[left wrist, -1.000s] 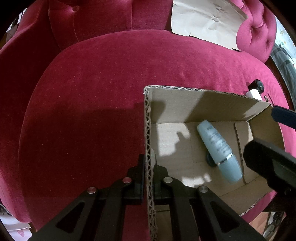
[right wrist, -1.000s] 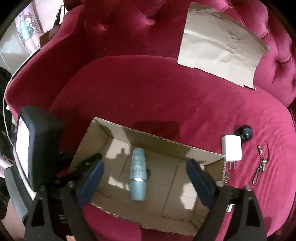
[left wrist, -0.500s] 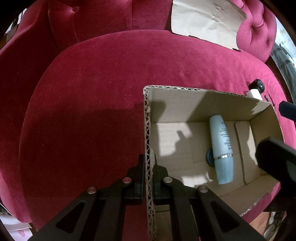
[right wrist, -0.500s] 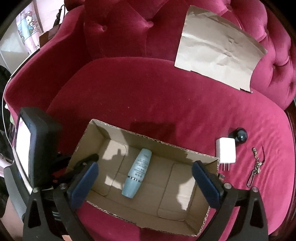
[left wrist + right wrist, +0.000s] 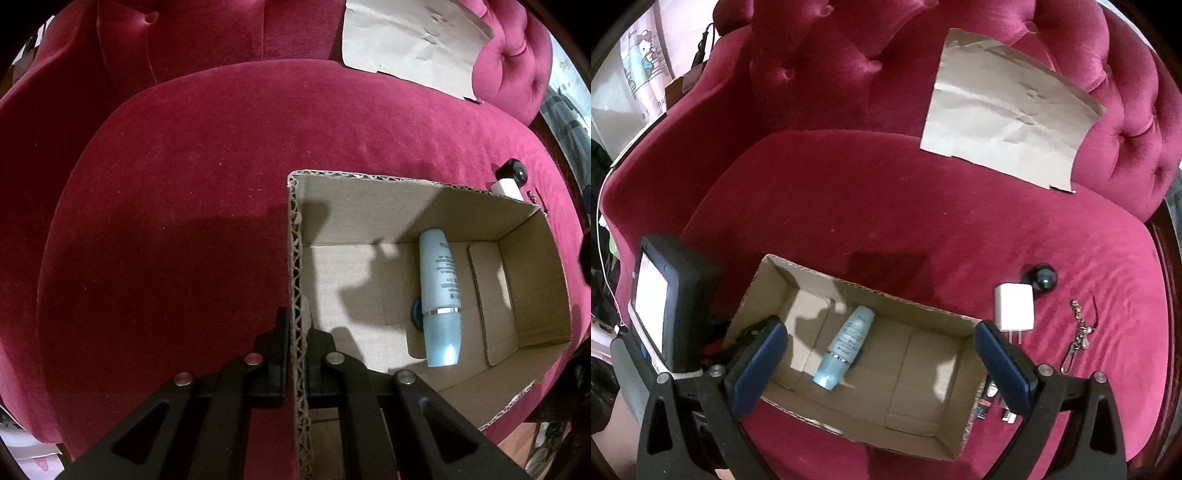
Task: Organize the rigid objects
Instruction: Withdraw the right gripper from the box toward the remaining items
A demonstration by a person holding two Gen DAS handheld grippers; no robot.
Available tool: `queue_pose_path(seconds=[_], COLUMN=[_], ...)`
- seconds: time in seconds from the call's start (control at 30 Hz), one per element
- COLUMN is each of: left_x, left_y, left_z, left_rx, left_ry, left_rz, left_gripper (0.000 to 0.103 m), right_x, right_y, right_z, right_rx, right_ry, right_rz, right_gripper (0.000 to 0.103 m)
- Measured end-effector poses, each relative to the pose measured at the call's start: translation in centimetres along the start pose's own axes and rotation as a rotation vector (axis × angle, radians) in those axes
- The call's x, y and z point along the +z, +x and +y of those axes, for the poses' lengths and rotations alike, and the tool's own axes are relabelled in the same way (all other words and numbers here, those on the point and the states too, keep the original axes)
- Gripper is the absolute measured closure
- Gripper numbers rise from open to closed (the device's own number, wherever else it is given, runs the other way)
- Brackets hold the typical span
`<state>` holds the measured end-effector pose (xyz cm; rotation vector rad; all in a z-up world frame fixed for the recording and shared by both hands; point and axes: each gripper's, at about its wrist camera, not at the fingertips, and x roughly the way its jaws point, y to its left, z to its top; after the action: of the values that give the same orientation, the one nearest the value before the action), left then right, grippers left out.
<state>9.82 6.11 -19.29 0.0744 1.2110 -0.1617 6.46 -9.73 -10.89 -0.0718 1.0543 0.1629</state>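
1. On a crimson velvet sofa [image 5: 886, 206] sits an open cardboard box [image 5: 923, 398], and I see it from both of my wrist cameras.
2. My left gripper [image 5: 295, 332] is clamped on the box's near wall [image 5: 297, 280]; its two black fingers [image 5: 279, 347] press the corrugated edge from either side, with no gap showing.
3. My right gripper [image 5: 879, 365] hangs above the box with its blue-padded fingers [image 5: 757, 365] spread wide and nothing between them.
4. Inside the box, a pale blue bottle [image 5: 846, 343] lies on its side on the floor flaps, roughly mid-box, its cap end toward the near wall in the right view.
5. A small dark round thing [image 5: 417, 314] peeks out from under the bottle in the left view; I cannot tell what it is.
6. Just beside the box's right end, on the seat cushion, rests a white plug charger [image 5: 1014, 308], touching a dark ball-shaped item [image 5: 1043, 278].
7. Further right lies a metal key chain [image 5: 1078, 339], apart from the charger.
8. A sheet of brown paper [image 5: 1004, 125] leans against the tufted backrest, well apart from the box.
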Motion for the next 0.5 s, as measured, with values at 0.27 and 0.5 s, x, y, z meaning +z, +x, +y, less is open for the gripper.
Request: queue_pose_path(seconds=[0.27,0.5], left_x=[0.0,0.0], left_y=[0.0,-0.1], left_z=[0.0,0.0], left_rx=[0.0,0.001], left_ry=[0.0,-0.002], left_rz=[0.0,0.0], left_gripper=[0.098,0.098], right_x=[-0.2,-0.8], right_y=[-1.2,-2.1], right_z=[-2.8,-6.3], right_rx=[-0.034,-0.073], right_ry=[0.03,0.077], right_rz=[-0.006,-0.006], right_gripper=[0.0,0.0])
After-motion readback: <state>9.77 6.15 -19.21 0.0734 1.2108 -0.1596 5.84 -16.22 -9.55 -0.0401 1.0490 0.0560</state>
